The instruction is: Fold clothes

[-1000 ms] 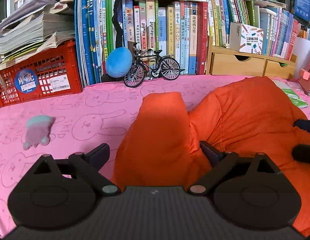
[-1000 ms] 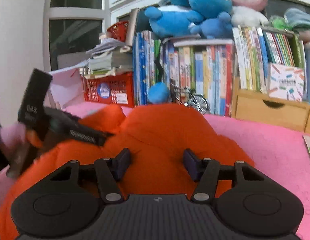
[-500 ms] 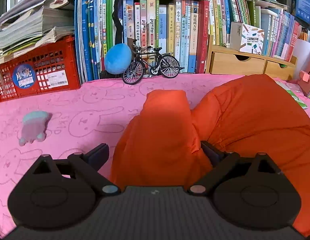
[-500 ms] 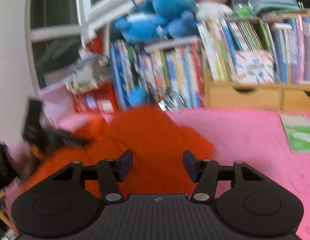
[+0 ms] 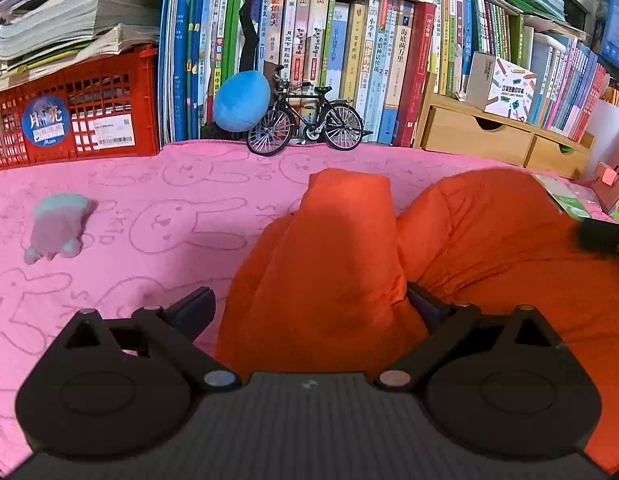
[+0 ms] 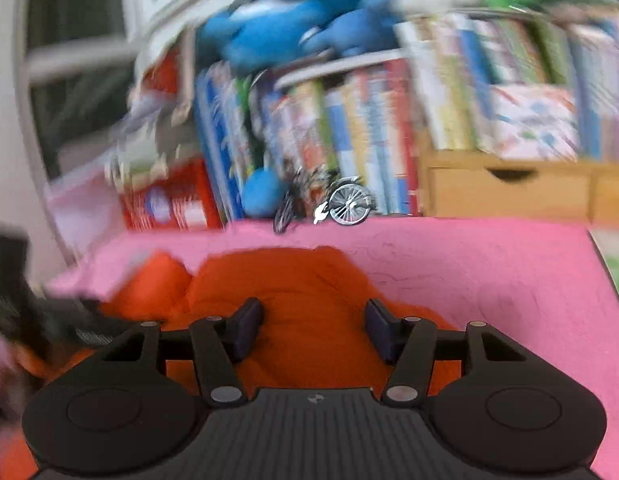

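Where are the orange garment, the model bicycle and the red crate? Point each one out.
orange garment (image 5: pixel 489 240): left wrist view, on the broad puffed panel at right.
model bicycle (image 5: pixel 341 126): left wrist view, on its right-hand wheel.
red crate (image 5: pixel 105 92): left wrist view, on its front lattice wall.

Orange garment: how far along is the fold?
Early. Done: the orange garment lies on the pink bunny cloth, though bunched and puffy, not flat. In hand: nothing clamped; the left gripper straddles one raised orange section with its jaws wide, and the right gripper is open above the fabric, its view blurred. Left: flattening and folding.
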Demonstrator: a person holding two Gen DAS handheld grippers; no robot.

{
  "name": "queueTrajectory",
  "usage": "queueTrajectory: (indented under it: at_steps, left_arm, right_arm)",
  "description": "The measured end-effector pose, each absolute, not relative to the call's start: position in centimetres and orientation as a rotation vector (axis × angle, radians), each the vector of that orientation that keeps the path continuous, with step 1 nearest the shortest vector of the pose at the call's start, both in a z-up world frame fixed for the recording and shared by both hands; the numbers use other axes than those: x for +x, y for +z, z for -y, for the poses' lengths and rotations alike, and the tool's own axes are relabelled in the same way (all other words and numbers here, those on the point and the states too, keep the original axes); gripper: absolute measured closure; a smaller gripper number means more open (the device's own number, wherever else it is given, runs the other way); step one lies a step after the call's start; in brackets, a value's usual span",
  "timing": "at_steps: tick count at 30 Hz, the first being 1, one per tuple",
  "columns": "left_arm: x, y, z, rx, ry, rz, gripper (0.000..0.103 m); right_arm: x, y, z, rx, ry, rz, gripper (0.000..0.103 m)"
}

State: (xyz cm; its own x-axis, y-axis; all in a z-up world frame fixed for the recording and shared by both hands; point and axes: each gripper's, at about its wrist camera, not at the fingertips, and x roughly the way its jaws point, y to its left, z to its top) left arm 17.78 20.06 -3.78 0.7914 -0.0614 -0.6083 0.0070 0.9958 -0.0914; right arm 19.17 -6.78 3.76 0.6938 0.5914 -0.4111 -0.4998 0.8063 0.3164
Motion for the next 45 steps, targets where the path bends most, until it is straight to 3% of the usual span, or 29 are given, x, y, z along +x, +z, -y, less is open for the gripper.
queueTrajectory:
  at_steps: [3, 5, 13, 14, 15, 18, 21, 28, 30, 31, 37, 45]
  left_arm:
    - [17.7, -3.8, -20.1, -0.094, -0.036, -0.651, 0.003]
    - [17.6, -3.7, -20.0, -0.091, -0.031, -0.646, 0.003]
    - [17.0, -3.0, -19.4, -0.072, 0.016, -0.63, 0.003]
    - [16.9, -2.9, -19.3, -0.07, 0.022, -0.628, 0.003]
    - [16.9, -2.8, -19.2, -0.068, 0.029, -0.627, 0.003]
    - [16.9, -2.3, -18.9, -0.071, 0.048, -0.627, 0.012]
    - [17.7, -1.8, -18.0, -0.062, 0.051, -0.613, 0.015]
    - [17.3, -1.3, -17.4, -0.09, 0.031, -0.522, 0.014]
    - [16.0, -0.7, -17.6, -0.082, 0.053, -0.45, 0.014]
    - [15.4, -0.2, -17.7, -0.083, 0.06, -0.416, 0.014]
    - [14.2, 2.5, -17.9, -0.005, 0.139, -0.244, 0.012]
    - [17.8, -1.3, -17.1, 0.088, 0.198, -0.396, 0.011]
  right_arm:
    - [18.1, 3.5, 11.9, 0.456, 0.595, -0.554, 0.004]
    - [18.0, 2.3, 14.6, 0.616, 0.591, -0.61, 0.0]
    - [19.4, -1.5, 14.0, 0.768, 0.664, -0.812, 0.0]
    - [19.9, -1.5, 13.3, 0.763, 0.674, -0.824, 0.004]
    - [20.5, -1.5, 12.6, 0.757, 0.669, -0.838, 0.018]
    - [22.1, -0.7, 11.7, 0.724, 0.648, -0.85, 0.044]
    - [25.6, 0.6, 11.5, 0.671, 0.632, -0.829, 0.047]
    - [32.6, 0.8, 12.5, 0.559, 0.567, -0.75, 0.039]
    - [30.9, 1.4, 13.3, 0.463, 0.587, -0.673, 0.017]
    - [29.6, 1.8, 13.6, 0.393, 0.591, -0.632, 0.014]
    - [19.5, 2.8, 13.9, -0.092, 0.588, -0.41, 0.012]
    - [9.3, 1.9, 13.7, -0.396, 0.736, -0.28, 0.006]
